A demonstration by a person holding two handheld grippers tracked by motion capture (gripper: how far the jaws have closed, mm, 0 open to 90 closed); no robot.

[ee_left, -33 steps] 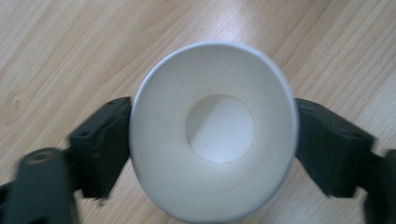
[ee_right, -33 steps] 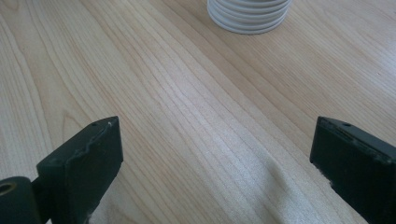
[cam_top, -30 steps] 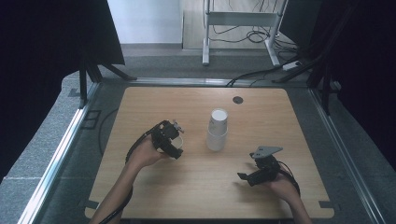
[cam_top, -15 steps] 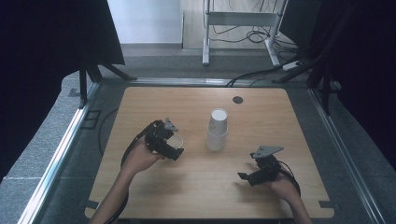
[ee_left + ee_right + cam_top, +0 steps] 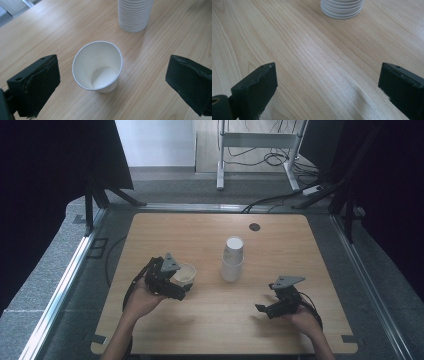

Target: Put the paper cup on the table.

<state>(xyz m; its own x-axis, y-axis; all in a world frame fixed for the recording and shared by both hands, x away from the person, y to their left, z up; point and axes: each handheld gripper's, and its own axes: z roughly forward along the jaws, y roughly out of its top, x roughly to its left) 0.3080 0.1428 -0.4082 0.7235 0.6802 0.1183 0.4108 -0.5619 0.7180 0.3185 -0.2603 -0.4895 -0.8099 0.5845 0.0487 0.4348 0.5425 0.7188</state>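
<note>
Left tongs (image 5: pixel 110 82) spread, cup stack (image 5: pixel 135 15) top cropped

We're in a lab or test room here, no mistaking it for a home: a plain wooden table (image 5: pixel 215 330) sits boxed in by black curtains (image 5: pixel 50 165) on both sides and a metal rail frame (image 5: pixel 65 280) around its edge, all on grey carpet (image 5: pixel 45 305). Beyond it, loose cables (image 5: pixel 270 200) snake across the floor under a white metal stand (image 5: pixel 250 140). And a person's hand (image 5: pixel 142 302) works a wired gripping tool over the bare tabletop, a set-up for recording.
</note>
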